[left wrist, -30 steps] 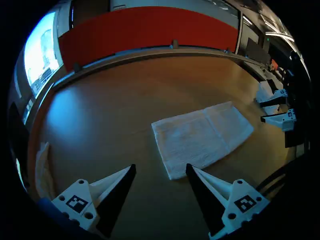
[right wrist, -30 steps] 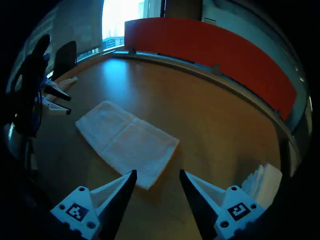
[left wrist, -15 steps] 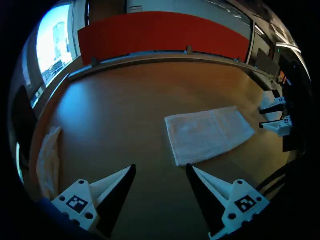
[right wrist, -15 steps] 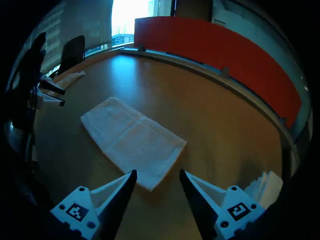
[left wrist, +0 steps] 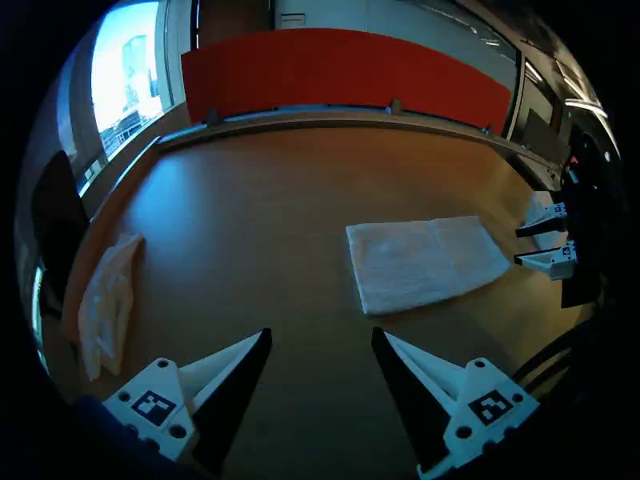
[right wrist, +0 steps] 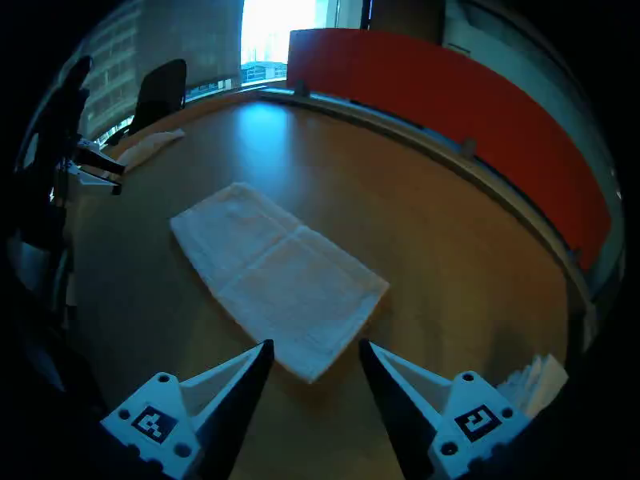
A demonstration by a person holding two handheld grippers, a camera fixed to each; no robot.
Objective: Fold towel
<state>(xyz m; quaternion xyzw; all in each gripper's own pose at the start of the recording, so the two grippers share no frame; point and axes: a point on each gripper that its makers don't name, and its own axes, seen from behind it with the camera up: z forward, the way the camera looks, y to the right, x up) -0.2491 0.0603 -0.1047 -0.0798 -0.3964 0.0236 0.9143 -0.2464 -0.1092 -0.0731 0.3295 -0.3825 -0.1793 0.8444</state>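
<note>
The towel (left wrist: 424, 262) lies flat on the wooden table (left wrist: 240, 216) as a neat white rectangle with a crease across it. This suggests that at least one fold is done and it has been set down to be squared up or gripped again. The left gripper (left wrist: 320, 376) hangs above bare wood with its jaws spread and nothing between them; the towel is ahead and to its right, well apart. The right gripper (right wrist: 316, 384) is also spread and empty, with the towel's near corner just in front of the gap, a handy spot for taking that corner next. The two tools face each other across the towel, probably so each can take one end. Compared with a second ago, the left gripper has backed off and swung left. The towel has slid from the middle of its view toward the right, and a crumpled cloth (left wrist: 108, 304) at the table's left edge now shows more fully. The right gripper's view has changed little.
</note>
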